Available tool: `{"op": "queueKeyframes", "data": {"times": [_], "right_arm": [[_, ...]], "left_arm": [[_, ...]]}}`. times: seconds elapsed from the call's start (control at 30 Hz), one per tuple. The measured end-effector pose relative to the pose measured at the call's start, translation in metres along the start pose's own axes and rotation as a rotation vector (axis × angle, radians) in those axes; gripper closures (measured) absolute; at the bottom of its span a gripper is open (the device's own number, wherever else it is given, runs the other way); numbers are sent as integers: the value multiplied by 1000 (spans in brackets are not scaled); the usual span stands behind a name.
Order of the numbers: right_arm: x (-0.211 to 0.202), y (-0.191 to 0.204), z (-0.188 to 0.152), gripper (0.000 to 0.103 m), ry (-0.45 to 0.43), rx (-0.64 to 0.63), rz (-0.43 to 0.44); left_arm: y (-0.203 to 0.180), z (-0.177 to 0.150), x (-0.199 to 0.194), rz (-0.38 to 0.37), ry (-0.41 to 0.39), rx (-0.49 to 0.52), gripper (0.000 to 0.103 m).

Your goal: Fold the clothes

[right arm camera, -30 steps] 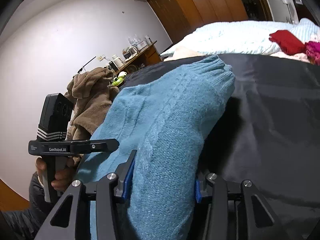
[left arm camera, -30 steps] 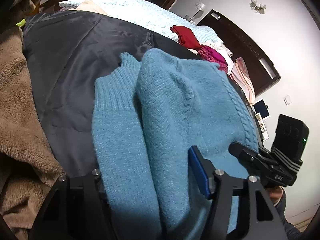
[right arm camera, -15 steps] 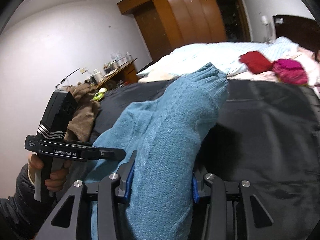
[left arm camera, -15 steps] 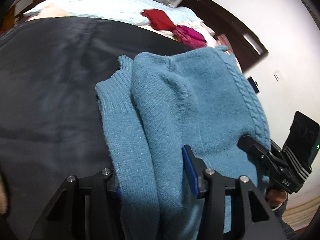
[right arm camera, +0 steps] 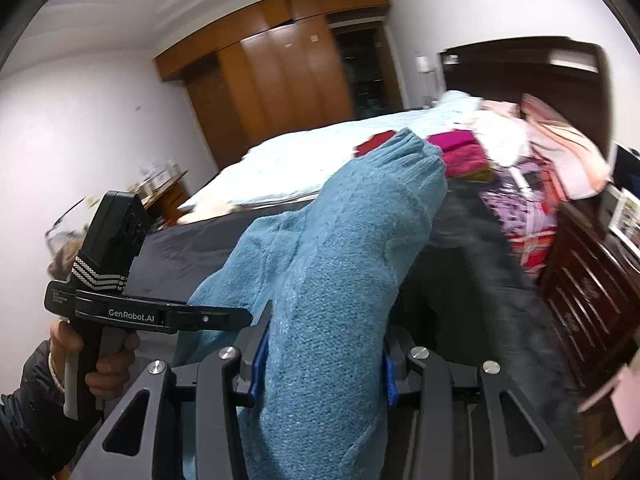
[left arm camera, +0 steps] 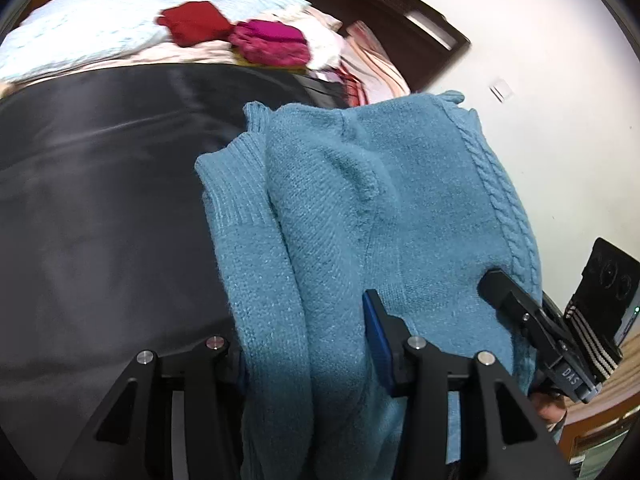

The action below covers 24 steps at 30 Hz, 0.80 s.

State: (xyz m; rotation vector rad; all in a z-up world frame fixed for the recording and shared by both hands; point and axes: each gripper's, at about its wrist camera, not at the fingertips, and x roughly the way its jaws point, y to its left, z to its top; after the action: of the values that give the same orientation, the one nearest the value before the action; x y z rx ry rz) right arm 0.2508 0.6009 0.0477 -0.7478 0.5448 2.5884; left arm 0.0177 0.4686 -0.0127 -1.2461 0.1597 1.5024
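Fuzzy knit wool sweater [left arm camera: 360, 208], glossy dark bedcover [left arm camera: 100, 184], polished wood wardrobe [right arm camera: 280, 80]

Sweater [left arm camera: 360, 216] over sheet [left arm camera: 100, 208], clothes pile [left arm camera: 240, 32] behind.
Left gripper [left arm camera: 304, 344] and right gripper [right arm camera: 324, 356] each clamp sweater; wardrobe [right arm camera: 280, 76] beyond bed [right arm camera: 304, 152].

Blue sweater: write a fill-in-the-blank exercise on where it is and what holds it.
1. The knitted sweater is ____ in colour.
2. Both the left gripper and the right gripper have their jaws shut on the ____.
3. Beneath it lies a ____ sheet.
4. The folded red garment rests on the ____.

Missing: blue; sweater; black; bed
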Motion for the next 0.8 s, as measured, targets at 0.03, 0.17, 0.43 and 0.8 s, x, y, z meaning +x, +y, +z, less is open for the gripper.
{"op": "queueKeyframes", "data": {"times": [0.03, 0.17, 0.43, 0.8], "right_arm": [[-2, -9, -1, 58, -3, 12, -13], [-5, -43, -4, 58, -11, 77, -52], [-4, -86, -33, 52, 36, 149, -90], [-63, -45, -57, 24, -75, -48, -362]], "left_arm": [[-9, 3, 8, -7, 5, 10, 53], [-44, 17, 40, -33, 27, 51, 54], [-49, 5, 59, 32, 15, 80, 40], [-77, -16, 26, 200, -112, 165, 25]]}}
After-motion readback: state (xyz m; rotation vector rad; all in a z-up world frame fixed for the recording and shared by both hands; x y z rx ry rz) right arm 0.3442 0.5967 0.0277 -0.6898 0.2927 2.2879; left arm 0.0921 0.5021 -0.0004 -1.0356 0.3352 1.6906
